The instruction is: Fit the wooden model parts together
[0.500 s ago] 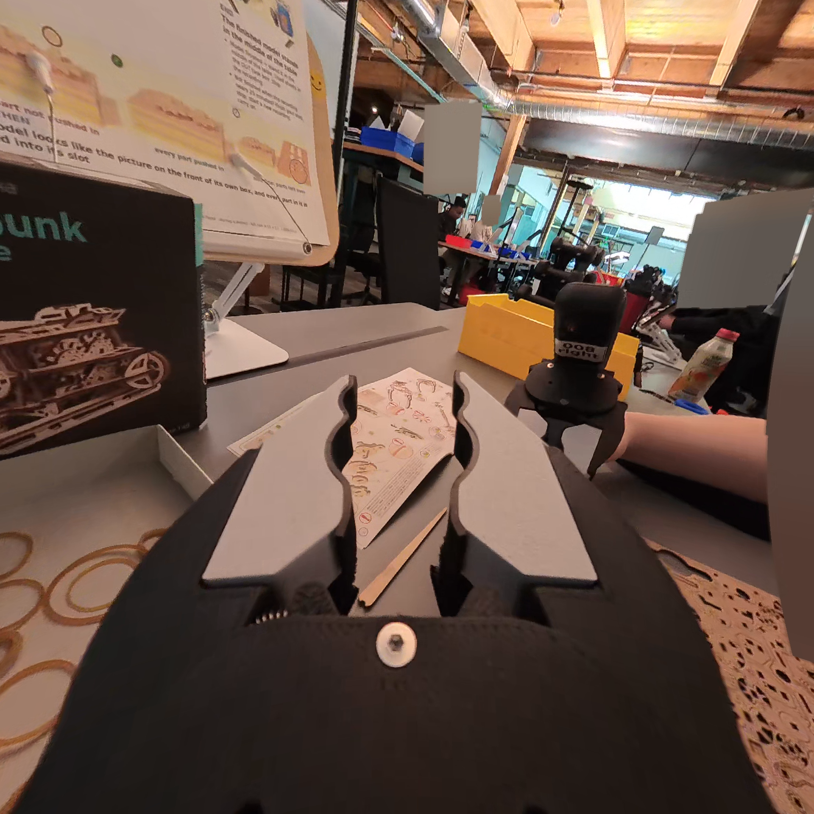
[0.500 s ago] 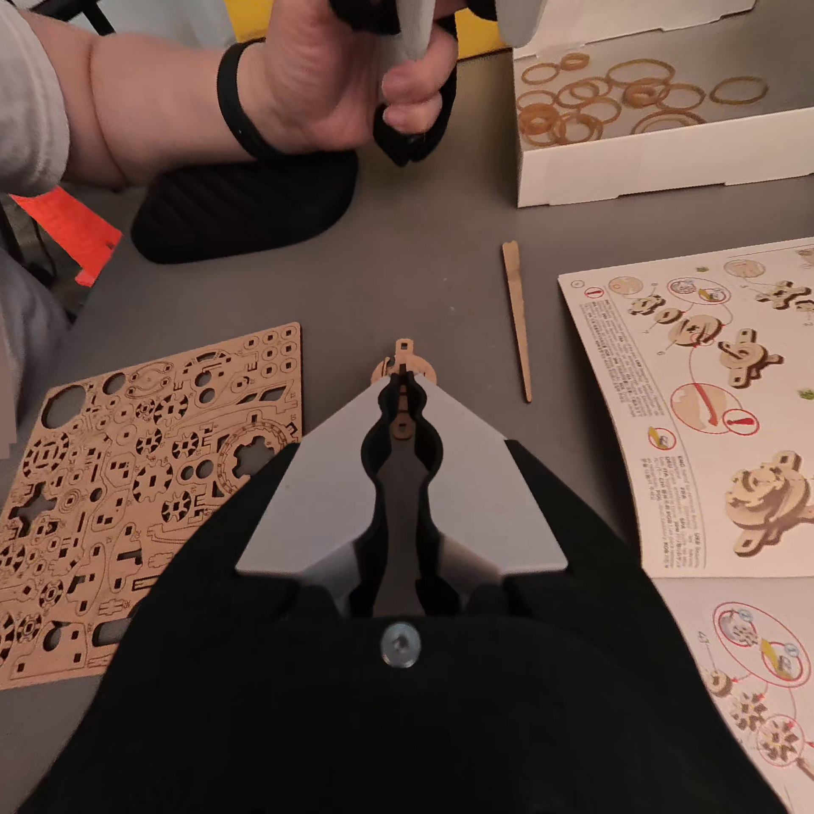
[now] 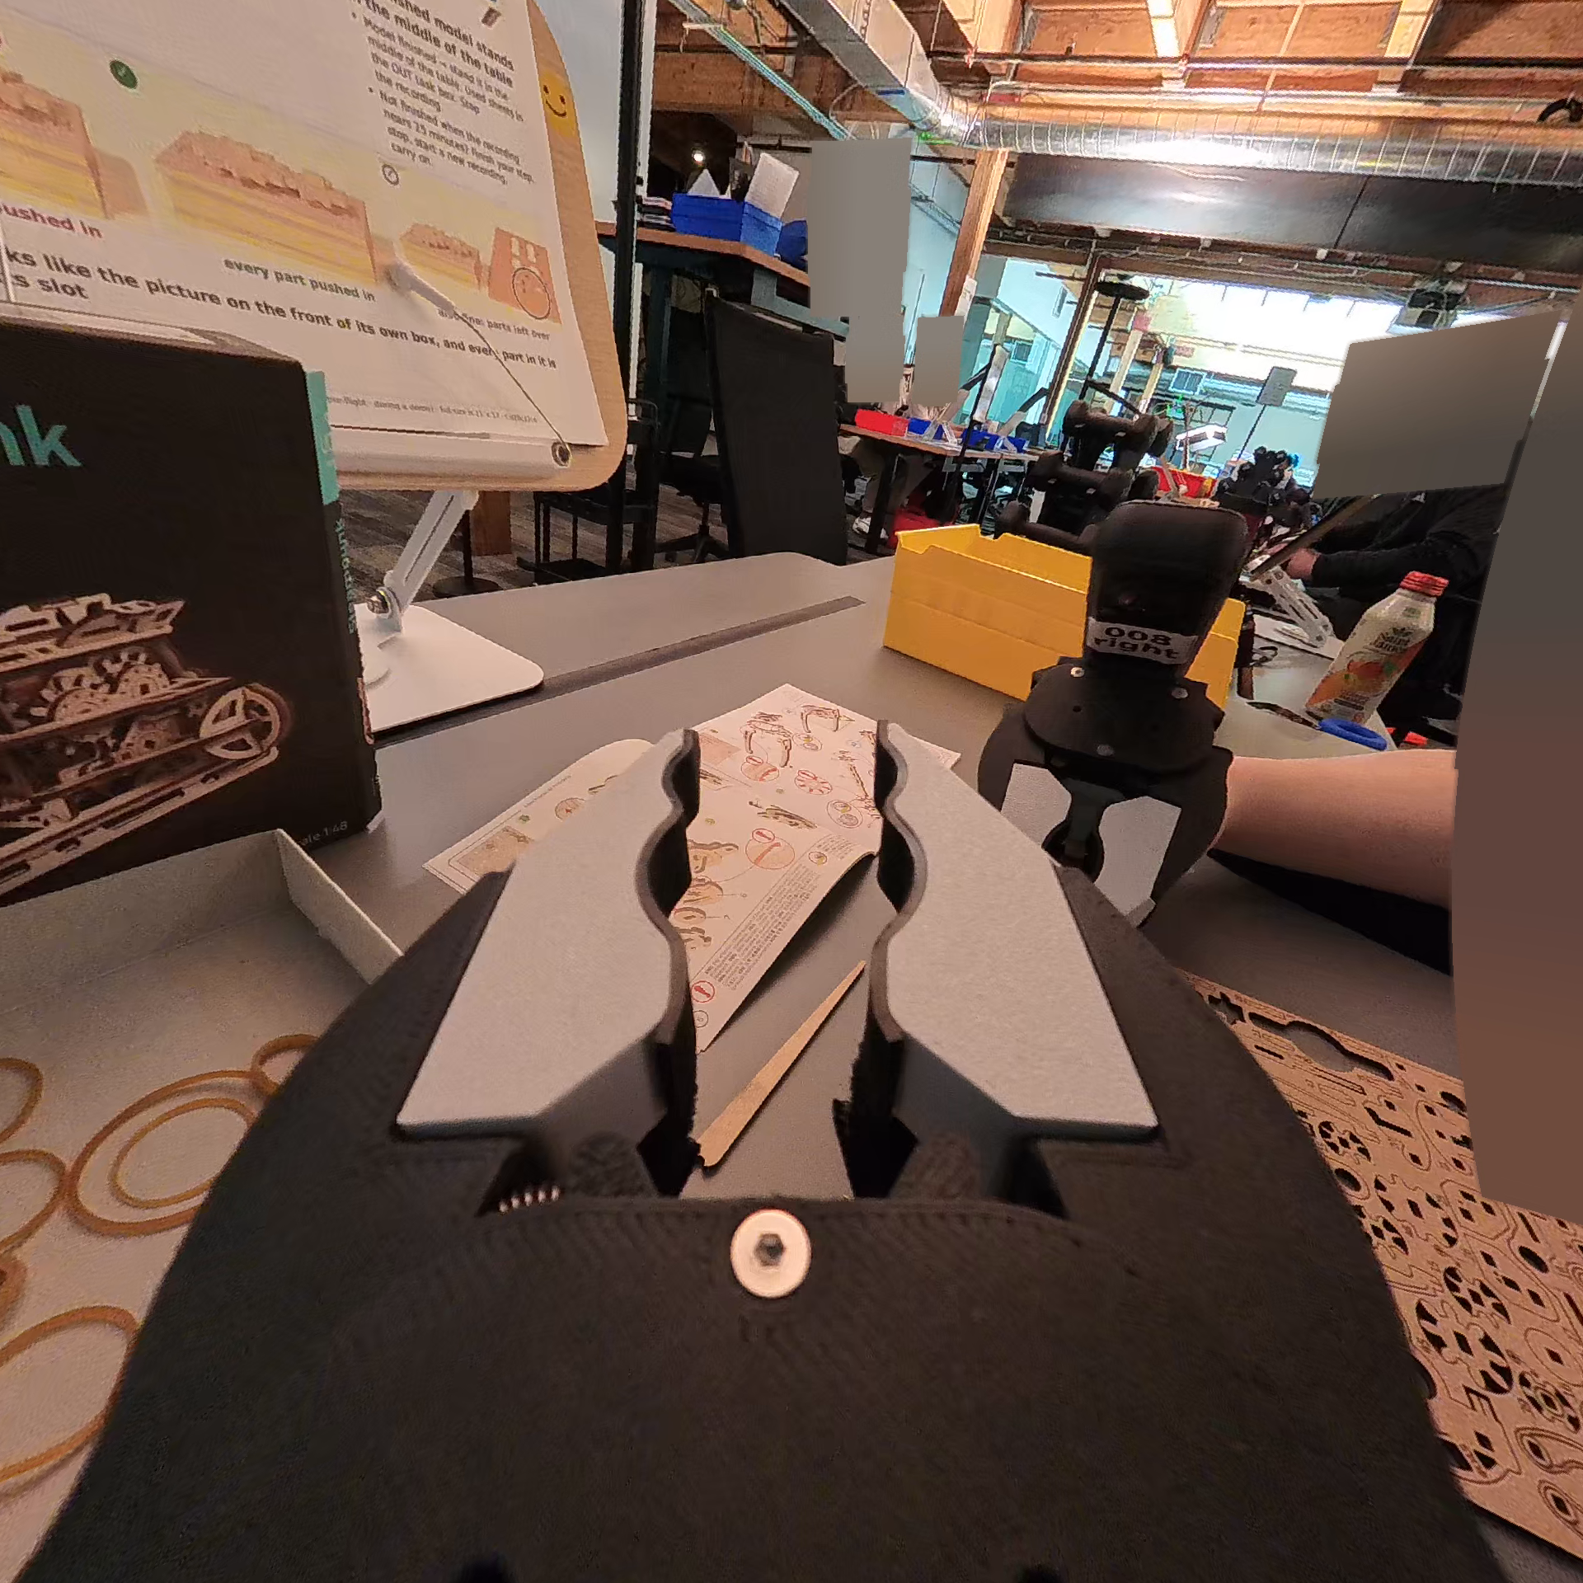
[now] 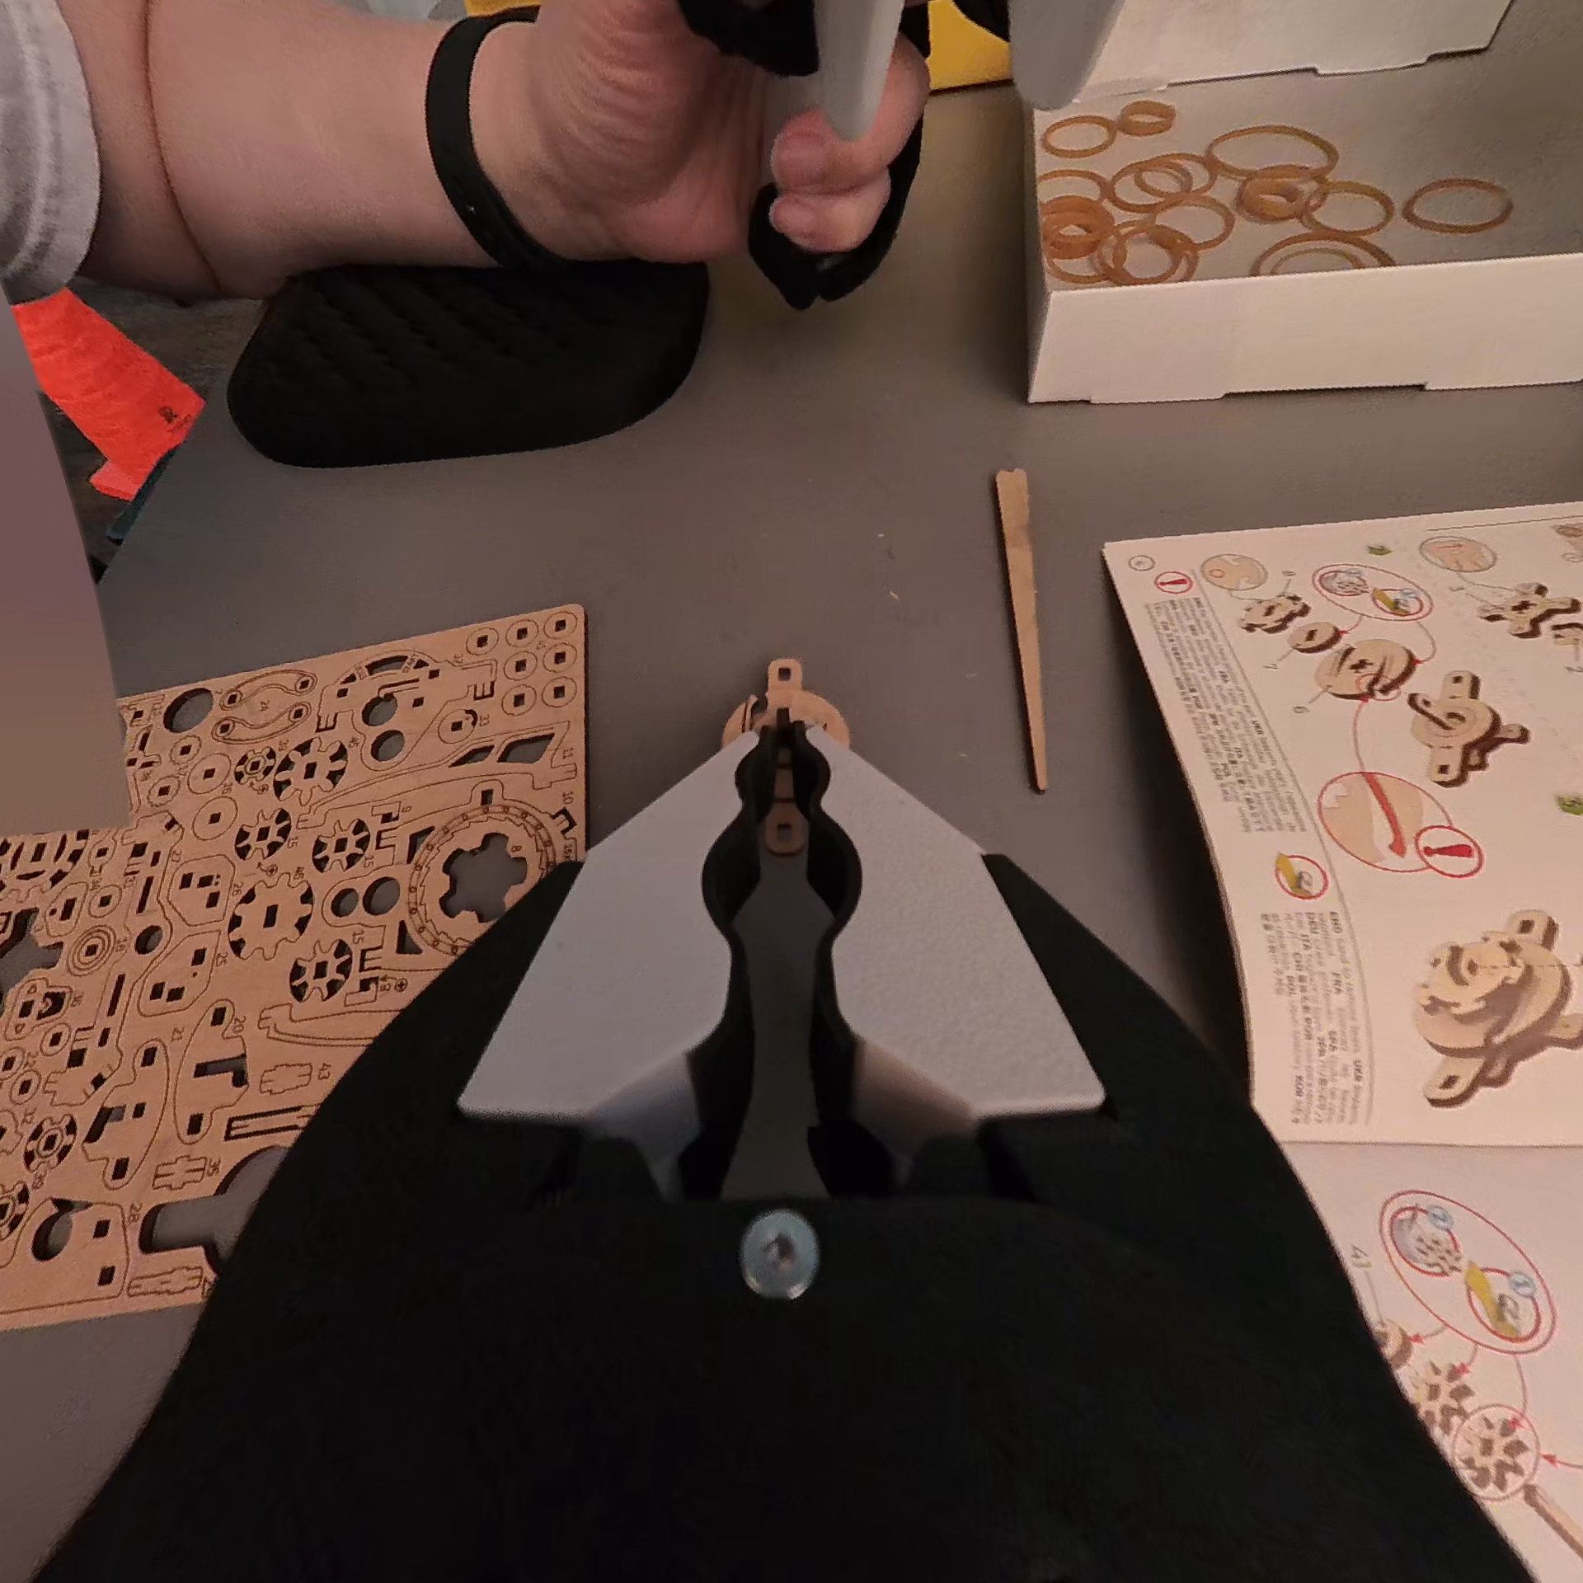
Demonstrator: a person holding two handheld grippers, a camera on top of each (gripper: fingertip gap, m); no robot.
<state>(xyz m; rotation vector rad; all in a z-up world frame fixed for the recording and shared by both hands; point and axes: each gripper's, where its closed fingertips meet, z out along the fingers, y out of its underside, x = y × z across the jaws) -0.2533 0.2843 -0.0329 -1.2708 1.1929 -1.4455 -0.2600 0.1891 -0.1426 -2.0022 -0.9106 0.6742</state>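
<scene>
Right wrist view, own claw: right claw (image 4: pixel 784 737) points down at the grey table (image 4: pixel 771 531), its fingertips pinched on a small wooden part (image 4: pixel 785 835) that stands on edge between them
Just past its tips: a small round wooden piece (image 4: pixel 792 707) with a tab on top lies on the table, touching the pinched part; whether the two are joined I cannot tell
Left of the claw: a flat wooden sheet (image 4: pixel 283 865) of cut-out model parts lies on the table, partly under the claw body
Right of the claw: an instruction sheet (image 4: pixel 1370 814) lies flat; between it and the claw tips lies a thin wooden stick (image 4: pixel 1021 625), apart from both
Ahead, right: a white box tray (image 4: pixel 1302 343) holds many rubber bands (image 4: pixel 1199 197)
Ahead, left: a hand (image 4: pixel 651 137) with a black wrist strap grips the other claw above a black pad (image 4: pixel 471 360)
Left wrist view, own claw: left claw (image 3: pixel 784 762) is spread wide with nothing between its fingers, held above the table
Below its gap: the wooden stick (image 3: pixel 779 1071) and the instruction sheet (image 3: pixel 771 822)
Ahead, right: the right claw (image 3: pixel 1086 844), tips down at the table, with a yellow bin (image 3: pixel 976 608) behind it
Ahead, left: a dark model box (image 3: pixel 163 600) stands upright, a board on a stand (image 3: pixel 325 214) behind it
</scene>
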